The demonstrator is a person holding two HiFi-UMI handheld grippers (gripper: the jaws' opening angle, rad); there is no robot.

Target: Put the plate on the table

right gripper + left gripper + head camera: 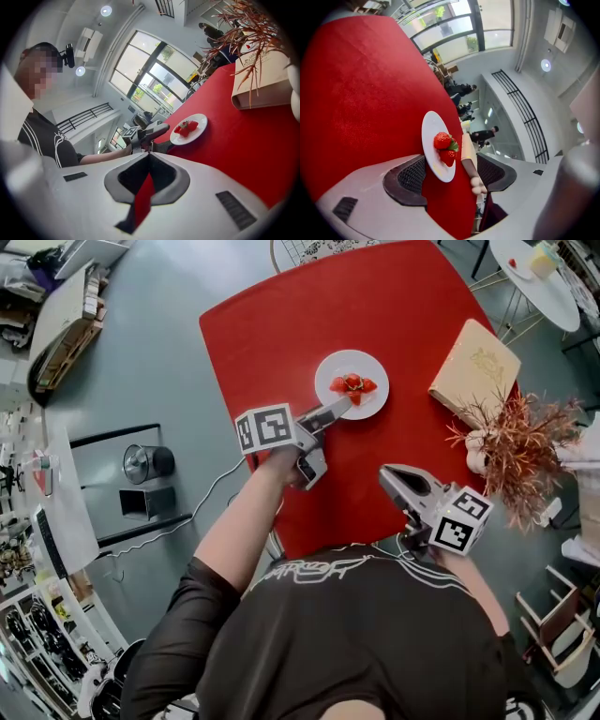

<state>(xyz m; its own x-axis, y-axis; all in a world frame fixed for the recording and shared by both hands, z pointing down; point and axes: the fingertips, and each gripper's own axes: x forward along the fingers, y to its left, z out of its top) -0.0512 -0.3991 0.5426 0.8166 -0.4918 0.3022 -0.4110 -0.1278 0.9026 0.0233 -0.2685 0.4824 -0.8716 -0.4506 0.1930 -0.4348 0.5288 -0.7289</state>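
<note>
- Plate (370, 369): flat on the red bench (281, 343), about mid-bench, with strawberries (353, 385) at its centre. By this placement, the task looks done.
- Left gripper (452, 176): jaws spread wide, with the near rim of the plate between them. The pads do not appear to press on it.
- Right gripper (149, 157): jaws pressed together and empty, low by the person's body and well apart from the plate.
- Key relation: in the head view the plate lies just beyond the left jaws, up and to the right. It is round, so it has no long axis. The left hand is much the nearer.
- Room: bare bench lies left of the plate and beyond it. A box (475, 367) and a dried plant (520, 451) stand to the right, apart from the plate. The way back to the near edge looks clear for a withdrawal.
</note>
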